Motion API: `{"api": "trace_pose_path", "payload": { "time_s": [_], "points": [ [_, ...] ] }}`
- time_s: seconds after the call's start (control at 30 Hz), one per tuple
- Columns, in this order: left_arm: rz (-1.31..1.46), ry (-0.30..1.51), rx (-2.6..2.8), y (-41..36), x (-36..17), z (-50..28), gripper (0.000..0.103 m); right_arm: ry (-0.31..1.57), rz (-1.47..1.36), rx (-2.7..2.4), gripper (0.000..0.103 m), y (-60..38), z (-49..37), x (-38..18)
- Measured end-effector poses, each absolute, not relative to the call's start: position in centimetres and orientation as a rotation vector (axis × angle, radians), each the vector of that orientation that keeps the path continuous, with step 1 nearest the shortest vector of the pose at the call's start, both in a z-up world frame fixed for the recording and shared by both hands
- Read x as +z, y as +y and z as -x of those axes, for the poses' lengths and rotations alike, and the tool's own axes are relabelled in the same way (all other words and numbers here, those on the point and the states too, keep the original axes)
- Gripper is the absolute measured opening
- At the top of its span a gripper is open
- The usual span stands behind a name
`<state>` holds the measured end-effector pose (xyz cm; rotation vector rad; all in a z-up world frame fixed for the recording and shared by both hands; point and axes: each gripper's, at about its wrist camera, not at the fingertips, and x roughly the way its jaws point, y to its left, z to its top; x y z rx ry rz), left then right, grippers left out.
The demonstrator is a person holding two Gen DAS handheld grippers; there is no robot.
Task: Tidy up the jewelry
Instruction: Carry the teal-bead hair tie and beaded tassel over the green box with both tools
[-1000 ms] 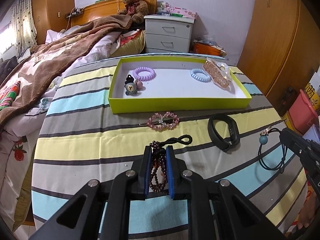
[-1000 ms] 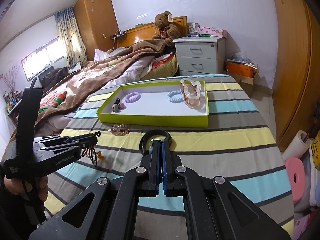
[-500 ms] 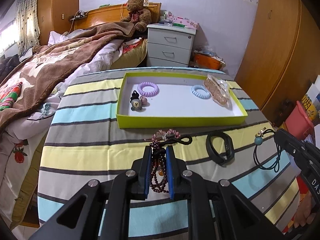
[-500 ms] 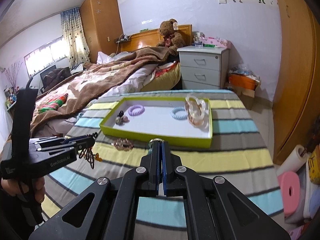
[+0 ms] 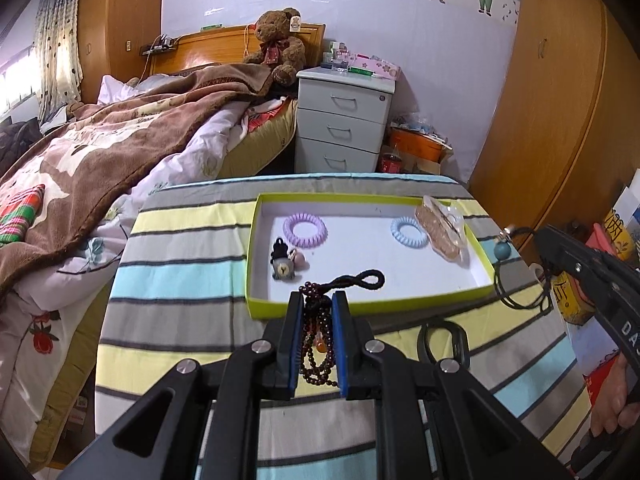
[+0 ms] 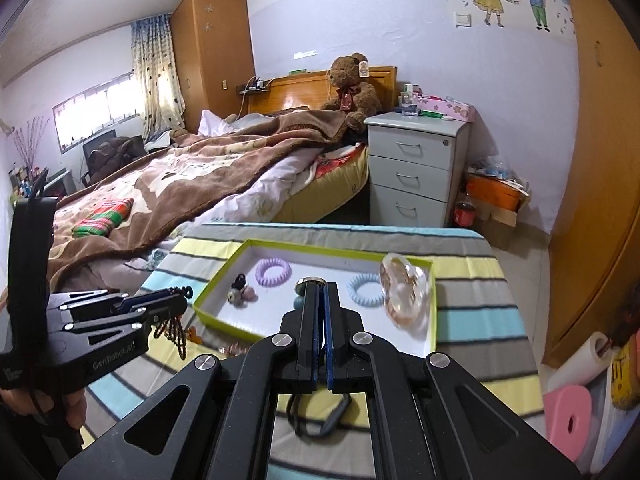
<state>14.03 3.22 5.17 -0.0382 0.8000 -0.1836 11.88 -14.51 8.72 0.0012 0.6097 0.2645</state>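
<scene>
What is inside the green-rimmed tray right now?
In the tray: a purple coil hair tie, a blue coil hair tie, a clear pinkish hair claw, and a small dark charm hair tie. The left gripper hides part of its near edge.

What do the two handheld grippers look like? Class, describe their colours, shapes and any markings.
Both the left gripper and the right gripper are matte black, with angular cut-out arms, silver round bolts and flat fingers lined with blue pads. White lettering runs along their sides. No cables or sleeves show.

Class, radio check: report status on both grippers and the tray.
Left gripper shut on bead bracelet. Right gripper shut on blue-bead cord. Both short of green tray; nothing blocking.
</scene>
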Motion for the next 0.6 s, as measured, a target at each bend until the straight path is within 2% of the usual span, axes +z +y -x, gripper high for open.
{"api": "trace_pose_path", "payload": {
  "time_s": [0.27, 0.6],
  "points": [
    [0.058, 0.803, -0.200, 3.0, 4.9, -16.3, 0.015, 0.679, -0.042, 0.318, 0.002, -14.0, -17.3, 8.4],
    [0.073, 0.829, -0.218, 2.4, 3.3, -19.7, 0.015, 0.836, -0.073, 0.362, 0.002, -12.9, -24.3, 5.0]
  ]
}}
